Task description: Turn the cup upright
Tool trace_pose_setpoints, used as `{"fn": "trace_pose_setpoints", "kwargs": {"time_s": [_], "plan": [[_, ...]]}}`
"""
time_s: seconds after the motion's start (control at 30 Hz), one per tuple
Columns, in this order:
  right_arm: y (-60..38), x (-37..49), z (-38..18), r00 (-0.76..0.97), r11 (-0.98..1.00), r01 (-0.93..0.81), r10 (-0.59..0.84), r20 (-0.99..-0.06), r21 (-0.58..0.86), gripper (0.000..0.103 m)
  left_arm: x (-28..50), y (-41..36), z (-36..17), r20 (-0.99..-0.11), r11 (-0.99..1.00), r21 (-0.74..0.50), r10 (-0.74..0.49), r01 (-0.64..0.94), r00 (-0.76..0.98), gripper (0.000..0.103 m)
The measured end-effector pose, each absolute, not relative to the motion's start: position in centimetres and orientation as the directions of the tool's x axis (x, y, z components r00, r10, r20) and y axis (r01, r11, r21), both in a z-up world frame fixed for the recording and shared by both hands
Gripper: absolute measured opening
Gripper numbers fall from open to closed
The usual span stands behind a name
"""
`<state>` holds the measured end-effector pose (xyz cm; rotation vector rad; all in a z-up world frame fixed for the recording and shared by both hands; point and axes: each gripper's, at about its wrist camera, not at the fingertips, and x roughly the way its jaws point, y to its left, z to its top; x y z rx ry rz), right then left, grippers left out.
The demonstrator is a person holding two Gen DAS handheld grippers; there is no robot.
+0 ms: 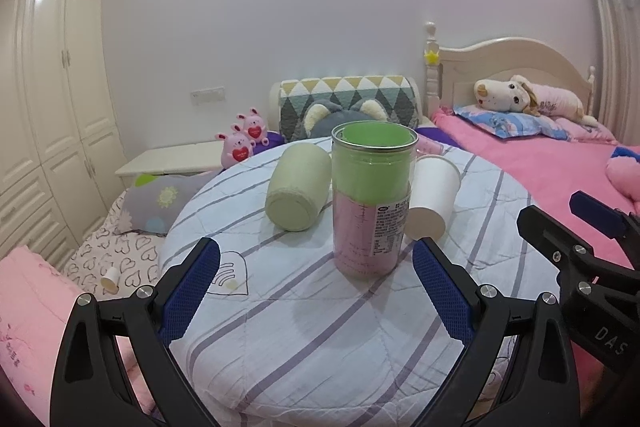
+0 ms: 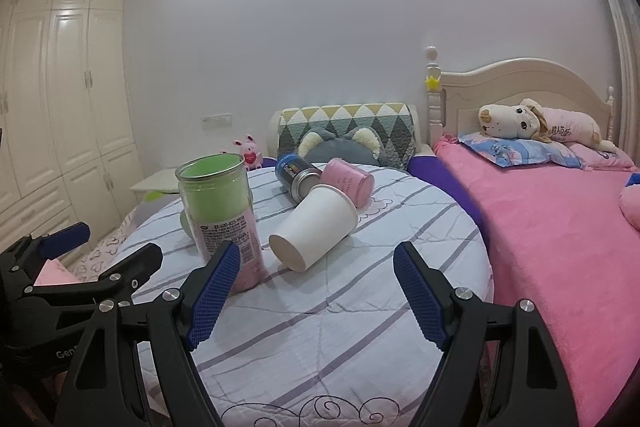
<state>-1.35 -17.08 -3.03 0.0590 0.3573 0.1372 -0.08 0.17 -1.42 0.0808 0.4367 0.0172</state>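
A tall clear cup with green top and pink bottom [image 1: 370, 199] stands upright on the round table covered in striped cloth [image 1: 320, 327]; it also shows in the right wrist view [image 2: 220, 211]. My left gripper [image 1: 316, 291] is open and empty, just in front of it. A white paper cup [image 2: 316, 229] lies on its side, bottom toward me; it shows in the left wrist view [image 1: 434, 199] too. My right gripper [image 2: 316, 295] is open and empty, just short of the paper cup. A pale green cup [image 1: 298, 191] lies on its side left of the tall cup.
A pink cup [image 2: 348, 185] and a dark blue can [image 2: 296, 175] lie on their sides at the table's back. A pink bed [image 2: 560, 227] is at the right, a white wardrobe [image 1: 48, 107] at the left. A small paper cup [image 1: 110, 279] lies on the low bedding.
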Motion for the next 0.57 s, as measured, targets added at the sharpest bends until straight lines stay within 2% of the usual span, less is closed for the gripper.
{"fn": "trace_pose_setpoints", "kwargs": {"time_s": [0.57], "plan": [[-16.68,-1.37,-3.32,0.927,0.995,-0.093,0.098,-0.362,0.032,0.081,-0.41,0.42,-1.58,-0.420,0.997,0.077,0.034,-0.001,0.907,0.099]]}}
